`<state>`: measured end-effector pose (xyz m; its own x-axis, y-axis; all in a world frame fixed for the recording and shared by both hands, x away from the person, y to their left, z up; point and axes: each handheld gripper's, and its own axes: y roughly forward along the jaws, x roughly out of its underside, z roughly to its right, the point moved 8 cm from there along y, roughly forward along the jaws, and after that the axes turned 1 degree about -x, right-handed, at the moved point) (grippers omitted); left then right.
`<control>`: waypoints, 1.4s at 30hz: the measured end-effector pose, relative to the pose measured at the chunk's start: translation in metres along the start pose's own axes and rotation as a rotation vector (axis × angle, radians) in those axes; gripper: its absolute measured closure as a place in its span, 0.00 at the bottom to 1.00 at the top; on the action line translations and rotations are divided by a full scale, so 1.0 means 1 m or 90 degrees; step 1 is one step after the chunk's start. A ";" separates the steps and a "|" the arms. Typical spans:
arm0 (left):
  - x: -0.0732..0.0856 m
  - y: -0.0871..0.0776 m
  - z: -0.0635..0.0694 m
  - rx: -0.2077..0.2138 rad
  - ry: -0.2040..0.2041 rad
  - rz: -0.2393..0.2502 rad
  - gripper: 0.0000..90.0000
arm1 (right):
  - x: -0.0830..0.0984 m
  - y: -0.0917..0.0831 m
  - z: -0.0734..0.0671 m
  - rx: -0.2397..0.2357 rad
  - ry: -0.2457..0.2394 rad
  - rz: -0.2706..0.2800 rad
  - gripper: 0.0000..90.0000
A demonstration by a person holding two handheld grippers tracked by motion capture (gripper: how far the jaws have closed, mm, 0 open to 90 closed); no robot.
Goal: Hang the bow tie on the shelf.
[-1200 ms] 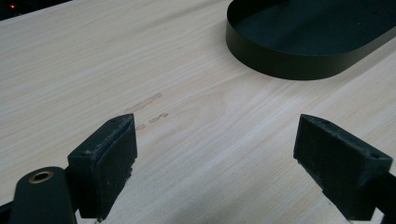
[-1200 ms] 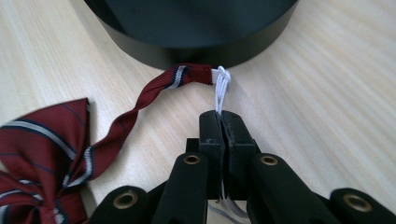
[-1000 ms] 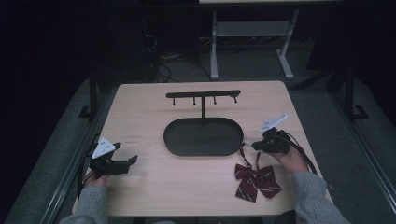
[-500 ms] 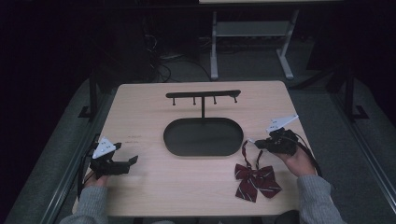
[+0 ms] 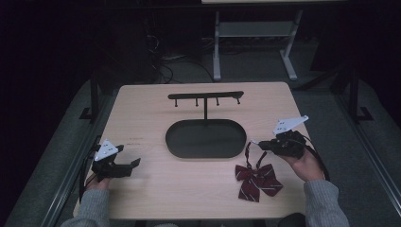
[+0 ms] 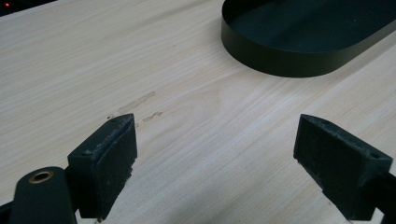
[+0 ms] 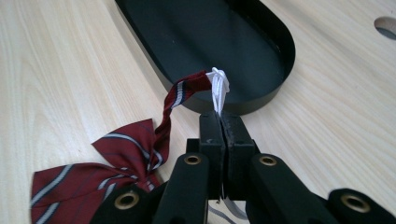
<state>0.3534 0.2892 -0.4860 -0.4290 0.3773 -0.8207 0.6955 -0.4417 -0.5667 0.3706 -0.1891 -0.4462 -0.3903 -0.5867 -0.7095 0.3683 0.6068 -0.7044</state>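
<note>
Bow tie (image 5: pixel 257 178) of dark red with pale stripes lies on the wooden counter (image 5: pixel 156 118), just in front of the black oval tray (image 5: pixel 206 138) from which a hook stand (image 5: pixel 206 97) rises. Its strap runs up to the right claw (image 5: pixel 255 142), which is pinching the white elastic loop (image 7: pixel 218 87) (jaws pressed together). At the near left corner, the left claw (image 5: pixel 135 163) is spread wide over bare wood.
</note>
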 end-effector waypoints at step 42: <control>0.000 0.001 0.000 -0.005 -0.014 0.004 0.14 | -0.055 -0.037 -0.023 -0.003 -0.065 0.046 0.98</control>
<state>0.3545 0.2891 -0.4865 -0.4373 0.3564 -0.8257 0.7024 -0.4380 -0.5610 0.3594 -0.1672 -0.3811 -0.2753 -0.5920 -0.7574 0.3884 0.6522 -0.6510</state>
